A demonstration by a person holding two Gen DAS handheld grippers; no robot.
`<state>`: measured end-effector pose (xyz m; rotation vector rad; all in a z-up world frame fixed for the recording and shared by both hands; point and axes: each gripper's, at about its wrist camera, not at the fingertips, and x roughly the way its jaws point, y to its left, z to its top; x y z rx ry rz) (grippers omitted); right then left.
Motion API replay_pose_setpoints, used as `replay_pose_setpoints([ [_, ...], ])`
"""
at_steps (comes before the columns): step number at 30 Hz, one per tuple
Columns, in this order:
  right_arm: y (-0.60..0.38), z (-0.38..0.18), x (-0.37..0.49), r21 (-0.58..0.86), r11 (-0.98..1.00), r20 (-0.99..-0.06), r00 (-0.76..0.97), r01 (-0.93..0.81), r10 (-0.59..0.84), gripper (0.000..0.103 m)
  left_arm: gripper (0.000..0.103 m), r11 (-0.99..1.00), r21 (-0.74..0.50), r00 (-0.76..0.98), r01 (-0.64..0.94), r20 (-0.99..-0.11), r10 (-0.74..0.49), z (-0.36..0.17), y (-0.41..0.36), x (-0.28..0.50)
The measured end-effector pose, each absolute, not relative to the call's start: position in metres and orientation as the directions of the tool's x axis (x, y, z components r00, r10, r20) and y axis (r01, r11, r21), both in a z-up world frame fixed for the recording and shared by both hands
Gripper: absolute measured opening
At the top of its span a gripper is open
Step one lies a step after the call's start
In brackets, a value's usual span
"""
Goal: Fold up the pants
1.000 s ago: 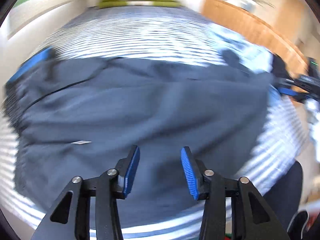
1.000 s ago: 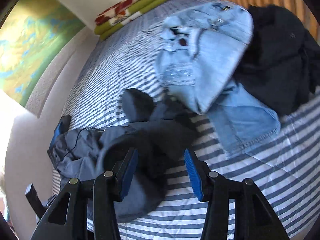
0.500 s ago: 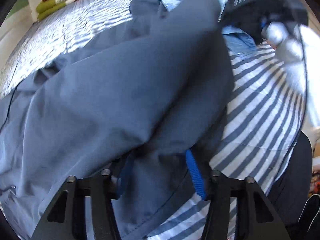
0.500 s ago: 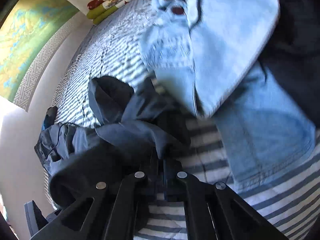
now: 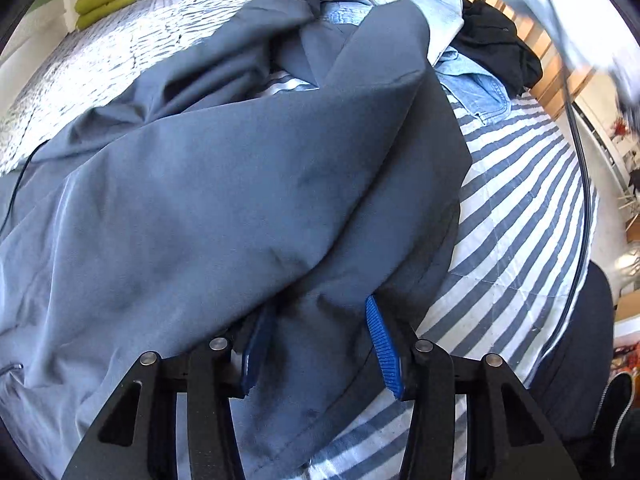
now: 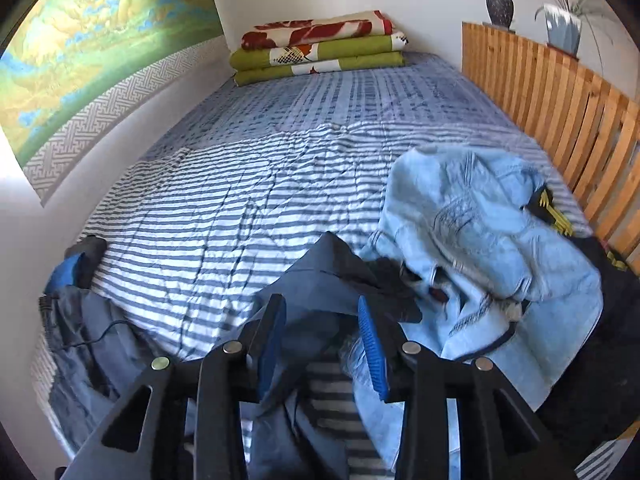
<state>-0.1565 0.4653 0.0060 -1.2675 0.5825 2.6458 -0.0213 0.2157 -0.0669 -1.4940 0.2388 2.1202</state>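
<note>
1. Up close, the left wrist view is nearly filled by the dark blue-grey pants (image 5: 224, 200), spread over the striped bedspread (image 5: 516, 208). The left gripper (image 5: 320, 340) has its fingers spread wide, pushed in against the pants; cloth lies between the blue pads and over the left one, but whether it is gripped I cannot tell.
2. Only this view shows a blurred white shape with a dark cable (image 5: 580, 152) at upper right, and a dark-trousered leg (image 5: 576, 360) at the bed's edge.
3. From the right wrist view, the right gripper (image 6: 320, 340) is also wide open and holds nothing; a peaked fold of the pants (image 6: 332, 268) rises between its fingers, and their other end lies crumpled at lower left by the wall.
4. This view alone shows the open far half of the bed, a wall map (image 6: 92, 40), and two pots (image 6: 500, 8) on the slatted wooden headboard (image 6: 560, 104).
5. Both views show the light denim garment (image 6: 480, 240) just beside the pants, a black garment (image 5: 496, 44) beyond it, and the folded green-and-red blankets (image 6: 320, 48).
</note>
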Motion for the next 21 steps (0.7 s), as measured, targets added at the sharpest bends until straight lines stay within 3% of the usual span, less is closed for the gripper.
replay_pose_setpoints([
  [5, 0.473, -0.074, -0.114, 0.356, -0.866, -0.861, -0.483, -0.351, -0.158, 0.042, 0.050, -0.848, -0.212, -0.297, -0.486, -0.872, 0.388, -0.032, 0.183, -0.003],
  [9, 0.468, -0.116, -0.117, 0.487, -0.783, -0.839, -0.456, -0.386, -0.297, 0.042, 0.050, -0.897, -0.126, -0.380, -0.423, -0.874, 0.302, -0.016, 0.135, -0.006],
  [10, 0.465, -0.119, -0.118, 0.492, -0.776, -0.837, -0.461, -0.396, -0.296, 0.032, 0.050, -0.915, -0.116, -0.389, -0.386, -0.879, 0.276, -0.018, 0.127, -0.010],
  [11, 0.462, -0.119, -0.118, 0.492, -0.770, -0.838, -0.459, -0.405, -0.294, 0.004, 0.050, -0.931, -0.108, -0.397, -0.349, -0.883, 0.251, -0.020, 0.114, -0.017],
  [17, 0.464, -0.046, -0.049, 0.432, -0.772, -0.823, -0.554, -0.467, -0.125, 0.002, 0.050, -0.982, -0.023, -0.417, -0.187, -0.903, 0.101, -0.035, 0.041, -0.030],
  [21, 0.460, 0.036, 0.020, 0.335, -0.797, -0.802, -0.596, -0.503, 0.039, 0.002, 0.050, -0.988, -0.098, -0.391, -0.116, -0.910, 0.136, -0.046, 0.015, -0.034],
])
